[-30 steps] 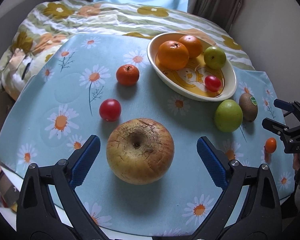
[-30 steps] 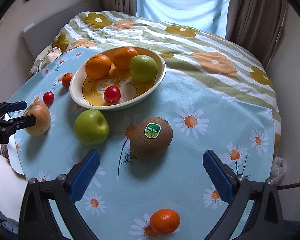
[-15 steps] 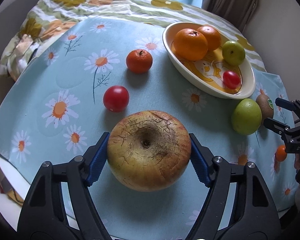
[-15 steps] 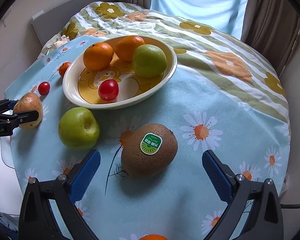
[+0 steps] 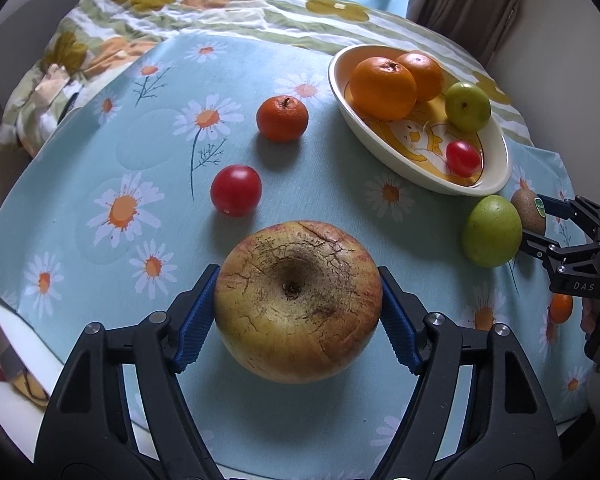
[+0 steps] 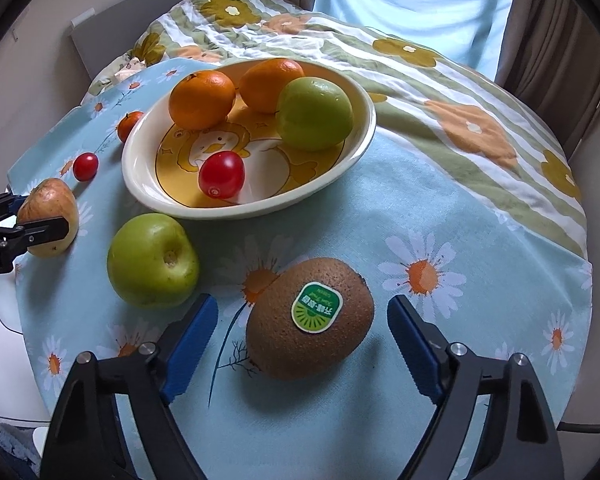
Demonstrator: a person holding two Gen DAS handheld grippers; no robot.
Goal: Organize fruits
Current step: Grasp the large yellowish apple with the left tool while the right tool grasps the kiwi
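My left gripper [image 5: 298, 300] is shut on a big russet yellow-red apple [image 5: 298, 300], both blue pads against its sides; the apple also shows in the right wrist view [image 6: 50, 222]. My right gripper [image 6: 302, 320] is open, its pads either side of a brown kiwi [image 6: 310, 318] with a green sticker, not touching it. A cream oval bowl [image 6: 140, 184] holds two oranges [image 6: 202, 98], a green apple [image 6: 314, 114] and a cherry tomato [image 6: 222, 174]. Another green apple [image 6: 152, 260] lies in front of the bowl.
On the daisy tablecloth [image 5: 140, 160] lie a mandarin [image 5: 282, 118] and a red tomato [image 5: 236, 190]. A small orange fruit [image 5: 560, 307] lies near the right gripper. A flowered quilt [image 6: 440, 80] lies behind the table. The table edge is close below both grippers.
My left gripper closed around the big apple and now grips it. My right gripper moved forward so the kiwi now lies between its open pads.
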